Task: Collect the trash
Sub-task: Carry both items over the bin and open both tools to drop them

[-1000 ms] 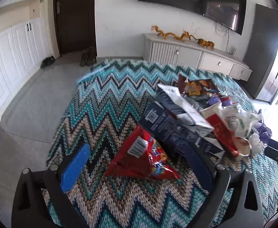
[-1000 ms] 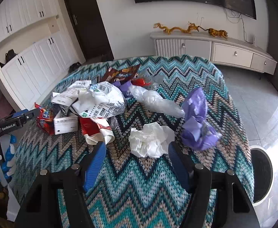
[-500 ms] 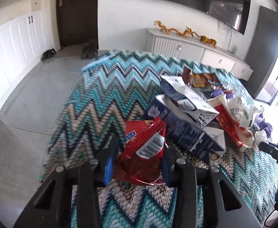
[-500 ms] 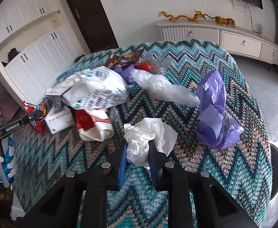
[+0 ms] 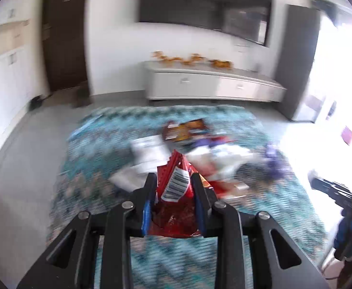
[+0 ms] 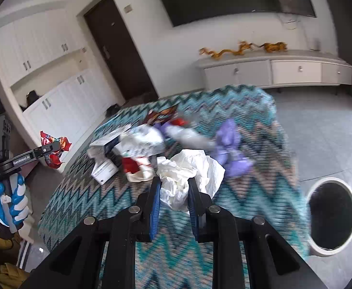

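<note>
Left tool point(image 5: 173, 180): I see its jaws closing on a red snack wrapper point(image 5: 176, 192), which sits between the blue pads; the tool points downward at a slant over the tabletop point(image 5: 91, 168).
Left hand point(image 6: 9, 200): from the right wrist view I see it in a blue-and-white glove, gripping the tool's handle, held out past the tabletop's left edge with the wrapper hanging off the tip, clear of the cloth.
Red snack wrapper: crinkled, shiny red foil with a white barcode patch facing the left camera; its top corner sticks up between the fingers.
Right tool point(image 6: 173, 187): I have it clenched on a crumpled white tissue point(image 6: 188, 175), also tilted downward over the tabletop.
Crumpled white tissue: a loose, bunched wad; most of it bulges above and to the right of the pads. I cannot tell whether it is clear of the cloth.
Tabletop: covered by a teal, black and tan zigzag cloth.
Remaining litter: a white printed bag point(image 6: 142, 142), a red-and-white wrapper point(image 6: 137, 168), a white box point(image 6: 103, 168), a purple bag point(image 6: 231, 144) and a brown snack packet point(image 6: 161, 115) lie clustered in the middle.
Bin point(image 6: 330, 214): white, round, dark inside, on the floor just beside the tabletop's right edge.
</note>
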Tool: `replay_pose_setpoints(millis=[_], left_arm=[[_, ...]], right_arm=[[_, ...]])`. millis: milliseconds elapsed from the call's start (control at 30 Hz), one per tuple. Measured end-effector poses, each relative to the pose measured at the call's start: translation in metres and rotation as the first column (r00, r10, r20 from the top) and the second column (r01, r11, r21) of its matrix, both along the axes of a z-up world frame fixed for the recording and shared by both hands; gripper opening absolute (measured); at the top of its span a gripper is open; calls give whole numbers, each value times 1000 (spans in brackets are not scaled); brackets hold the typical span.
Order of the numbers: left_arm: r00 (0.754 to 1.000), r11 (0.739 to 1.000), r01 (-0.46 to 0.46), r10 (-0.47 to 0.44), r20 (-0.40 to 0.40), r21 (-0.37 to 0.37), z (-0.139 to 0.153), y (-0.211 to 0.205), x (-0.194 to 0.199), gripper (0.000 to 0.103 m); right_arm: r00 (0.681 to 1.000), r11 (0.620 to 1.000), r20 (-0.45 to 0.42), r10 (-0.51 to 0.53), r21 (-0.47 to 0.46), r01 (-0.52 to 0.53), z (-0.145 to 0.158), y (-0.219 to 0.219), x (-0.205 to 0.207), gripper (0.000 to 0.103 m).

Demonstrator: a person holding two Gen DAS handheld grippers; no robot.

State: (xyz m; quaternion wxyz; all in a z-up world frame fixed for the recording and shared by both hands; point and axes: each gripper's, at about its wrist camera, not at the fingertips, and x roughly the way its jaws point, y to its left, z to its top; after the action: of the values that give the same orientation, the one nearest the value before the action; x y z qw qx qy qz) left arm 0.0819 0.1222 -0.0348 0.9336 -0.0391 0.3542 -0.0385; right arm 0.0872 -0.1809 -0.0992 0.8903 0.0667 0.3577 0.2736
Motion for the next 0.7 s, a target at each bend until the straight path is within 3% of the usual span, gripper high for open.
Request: replay_pose_setpoints(millis=[167, 367, 533, 700], left_arm=[[977, 977, 211, -211, -19, -15, 15, -96, 40, 26], [893, 898, 440, -439, -102, -10, 1, -245, 101, 27], [838, 858, 513, -510, -195, -35, -36, -352, 154, 29], [807, 848, 526, -524, -273, -71, -83, -424, 190, 29]], right_arm=[[986, 986, 22, -165, 5, 165, 5, -83, -3, 20], [933, 934, -59, -356, 9, 357, -27, -185, 10, 20], [881, 893, -160, -445, -5, 450, -73, -248, 40, 20], [838, 867, -248, -485, -8, 499, -118, -294, 67, 23]])
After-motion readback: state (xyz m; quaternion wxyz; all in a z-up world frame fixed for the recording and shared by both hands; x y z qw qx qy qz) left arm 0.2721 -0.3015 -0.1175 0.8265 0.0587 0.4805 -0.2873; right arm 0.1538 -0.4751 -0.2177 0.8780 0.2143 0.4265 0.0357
